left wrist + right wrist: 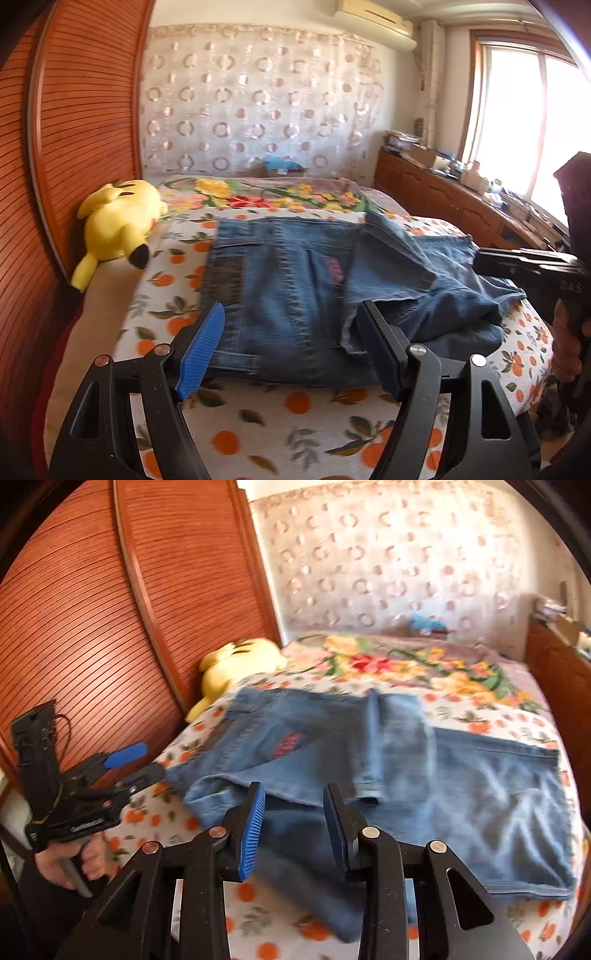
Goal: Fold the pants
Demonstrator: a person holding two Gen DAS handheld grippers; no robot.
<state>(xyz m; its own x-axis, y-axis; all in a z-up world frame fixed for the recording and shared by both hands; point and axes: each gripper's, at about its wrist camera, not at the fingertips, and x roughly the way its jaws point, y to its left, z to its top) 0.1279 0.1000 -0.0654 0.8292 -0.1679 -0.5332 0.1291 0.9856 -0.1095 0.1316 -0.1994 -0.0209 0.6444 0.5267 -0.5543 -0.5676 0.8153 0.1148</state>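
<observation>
Both left gripper (291,347) and right gripper (293,829) spread, empty; half-folded jeans (295,280) on the bedspread (295,424) just ahead of them; risk: loose top flap slides when regrasped, skewing fold.

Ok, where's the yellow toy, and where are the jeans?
yellow toy (118,221), left wrist view, on its back.
jeans (480,812), right wrist view, on the folded leg part.

The blue jeans (295,280) lie partly folded on the bed (258,424), near its front edge. The seat faces up, showing a back pocket; the legs seem doubled over it, rumpled toward the right edge.
</observation>
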